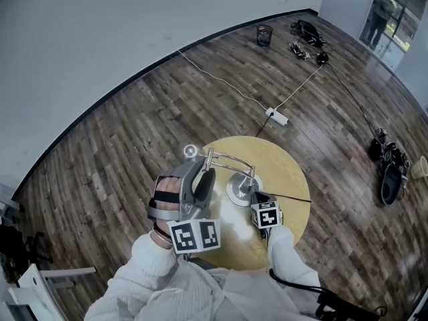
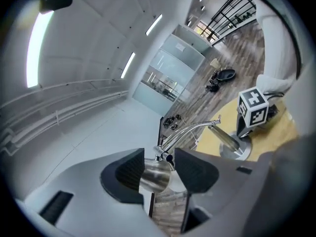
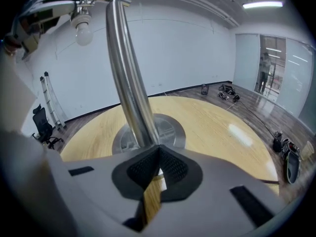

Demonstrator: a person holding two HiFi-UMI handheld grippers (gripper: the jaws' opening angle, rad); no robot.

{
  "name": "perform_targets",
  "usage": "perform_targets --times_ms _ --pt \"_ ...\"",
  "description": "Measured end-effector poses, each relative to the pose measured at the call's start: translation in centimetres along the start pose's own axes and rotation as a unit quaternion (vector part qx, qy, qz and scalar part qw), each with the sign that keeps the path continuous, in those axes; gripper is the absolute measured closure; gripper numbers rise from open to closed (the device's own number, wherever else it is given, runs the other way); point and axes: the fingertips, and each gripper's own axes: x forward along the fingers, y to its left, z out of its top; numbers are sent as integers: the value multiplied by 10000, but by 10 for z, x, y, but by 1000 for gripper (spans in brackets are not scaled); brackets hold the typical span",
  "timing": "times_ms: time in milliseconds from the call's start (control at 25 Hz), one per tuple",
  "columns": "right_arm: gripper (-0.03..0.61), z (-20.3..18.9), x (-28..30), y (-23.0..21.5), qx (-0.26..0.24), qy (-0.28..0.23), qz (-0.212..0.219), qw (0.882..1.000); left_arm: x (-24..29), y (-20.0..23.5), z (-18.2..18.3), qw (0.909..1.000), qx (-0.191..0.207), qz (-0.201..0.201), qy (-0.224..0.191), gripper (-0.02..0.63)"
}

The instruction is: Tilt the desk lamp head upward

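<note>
Clamping lamp head (image 2: 153, 179), left tongs (image 2: 159, 156) held near level — right tongs (image 3: 158, 149) closed, angled down

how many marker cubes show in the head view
2. One marker cube rides on the left gripper, low and left of the lamp base; the other marker cube is on the right gripper, right beside that base. None seems hidden.

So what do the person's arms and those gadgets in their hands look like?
Both arms wear loose white sleeves. The left hand-held gripper and right hand-held gripper are each a grey moulded shell with two black ribbed pads in front and a white cube of black square markers behind. A black cable runs by the right sleeve.
</note>
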Motion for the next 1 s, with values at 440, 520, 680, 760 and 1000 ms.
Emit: perform_targets --times_ms 440,520,680,760,1000 --pt "569 4 -30 16 575 -522 12 9970 -62 -54 -73 8729 -4755 -579 -924 614" --pt "569 10 -39 23 723 -807 21 9941 -49 -98 -89 8158 -5629 -1173 -617 614" --pt "569 24 -75 43 1534 -1599 133 9751 -27 -164 -98 7688 -6171 -1678 -59 614" --pt "569 27 -85 56 1592 -1833 122 9700 -18 -185 -95 7788 -6014 -1780 108 614" --pt "569 31 -90 59 1455 -1905 -48 9708 -8 -194 -72 7819 -5908 -1991 8 614"
